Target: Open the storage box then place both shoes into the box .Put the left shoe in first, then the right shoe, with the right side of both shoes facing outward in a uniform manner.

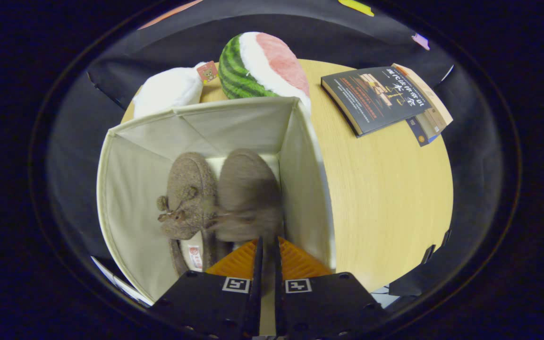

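The tool (267, 245) is narrowed on the heel of the blurred brown fuzzy right shoe (249, 191), lowering it beside the left shoe (188, 198) inside the open cream fabric box (130, 189). Next, likely: release, withdraw upward.

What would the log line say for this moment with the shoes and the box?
stage: second shoe going in | gripper: shut on right shoe, blurred | left shoe: in storage box, beside it | box: open
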